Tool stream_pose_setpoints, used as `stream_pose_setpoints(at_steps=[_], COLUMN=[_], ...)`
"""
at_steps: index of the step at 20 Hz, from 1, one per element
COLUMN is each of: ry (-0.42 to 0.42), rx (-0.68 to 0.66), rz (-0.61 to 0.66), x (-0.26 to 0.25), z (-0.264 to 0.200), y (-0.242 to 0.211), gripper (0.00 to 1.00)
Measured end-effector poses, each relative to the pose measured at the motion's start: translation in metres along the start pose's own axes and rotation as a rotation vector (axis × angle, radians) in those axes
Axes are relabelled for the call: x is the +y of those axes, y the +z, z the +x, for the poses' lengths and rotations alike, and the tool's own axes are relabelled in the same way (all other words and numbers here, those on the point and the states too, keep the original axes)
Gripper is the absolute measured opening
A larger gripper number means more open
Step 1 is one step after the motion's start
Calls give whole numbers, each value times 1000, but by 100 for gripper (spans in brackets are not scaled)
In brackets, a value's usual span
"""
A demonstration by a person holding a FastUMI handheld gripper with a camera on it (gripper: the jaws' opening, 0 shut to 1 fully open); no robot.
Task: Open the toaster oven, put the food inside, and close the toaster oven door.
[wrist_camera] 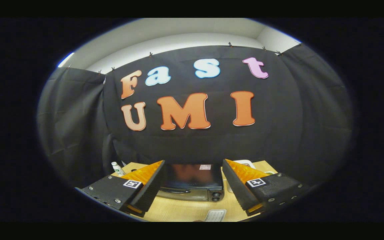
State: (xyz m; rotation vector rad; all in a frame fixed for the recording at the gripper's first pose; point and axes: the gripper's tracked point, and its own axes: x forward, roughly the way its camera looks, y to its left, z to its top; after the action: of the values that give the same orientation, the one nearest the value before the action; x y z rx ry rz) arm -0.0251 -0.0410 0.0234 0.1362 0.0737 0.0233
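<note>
While the gripper (193,181) is held with its fingers wide apart and empty, the toaster oven (192,186), door shut, is seen beyond them on the table (178,210), so any approach is best kept level.

Rides on the gripper (192,190), looking forward along its spread fingers, high over the wooden table (182,210). Faces the cloth booth wall (295,110); toaster oven (192,183) below, beyond fingertips, fairly near.
</note>
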Motion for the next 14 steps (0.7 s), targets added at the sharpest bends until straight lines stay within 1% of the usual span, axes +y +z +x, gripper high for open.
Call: stream_pose_setpoints(at_steps=[3,5,6,14], ry=[-17,-36,-32,-13], rx=[-68,-80,-85,-50], rz=[-14,-41,-53,-60], x=[-9,-15,-14,-11], z=[-10,-13,-13,-7], y=[31,38,41,28], gripper=[99,99,99,99])
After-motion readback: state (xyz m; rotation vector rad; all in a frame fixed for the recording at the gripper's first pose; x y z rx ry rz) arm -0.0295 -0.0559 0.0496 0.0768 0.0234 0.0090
